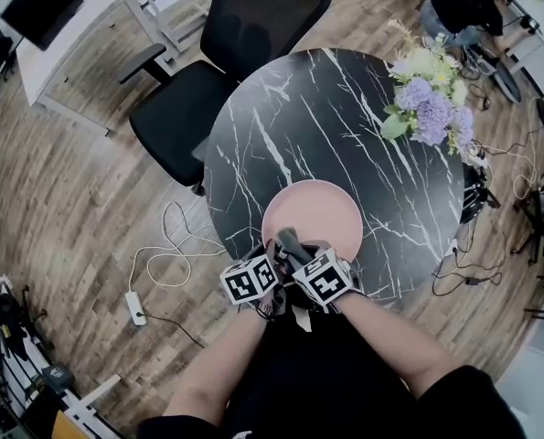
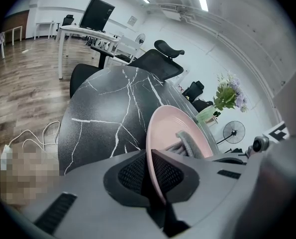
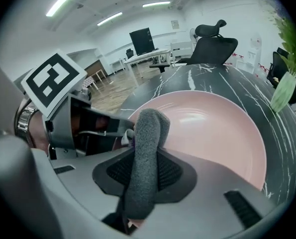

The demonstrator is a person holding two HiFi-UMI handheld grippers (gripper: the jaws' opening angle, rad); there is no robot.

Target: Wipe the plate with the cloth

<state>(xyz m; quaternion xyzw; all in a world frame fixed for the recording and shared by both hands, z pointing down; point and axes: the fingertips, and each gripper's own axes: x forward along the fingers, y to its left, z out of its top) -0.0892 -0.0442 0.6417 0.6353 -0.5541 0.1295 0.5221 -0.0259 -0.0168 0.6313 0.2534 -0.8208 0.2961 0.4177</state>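
A pink plate (image 1: 319,216) lies near the front edge of the black marble table (image 1: 281,135). My left gripper (image 1: 270,262) is shut on the plate's near rim (image 2: 152,148), the rim pinched between both pads. My right gripper (image 1: 294,252) is shut on a folded grey cloth (image 3: 145,158), which stands up between its jaws over the plate's near left part (image 3: 212,128). In the left gripper view the grey cloth (image 2: 190,143) rests on the plate's inner face. The two grippers sit side by side, almost touching.
A bunch of purple and pale flowers (image 1: 429,99) stands at the table's far right. A black office chair (image 1: 226,53) is pushed up to the far left edge. Cables and a power strip (image 1: 136,307) lie on the wooden floor at left.
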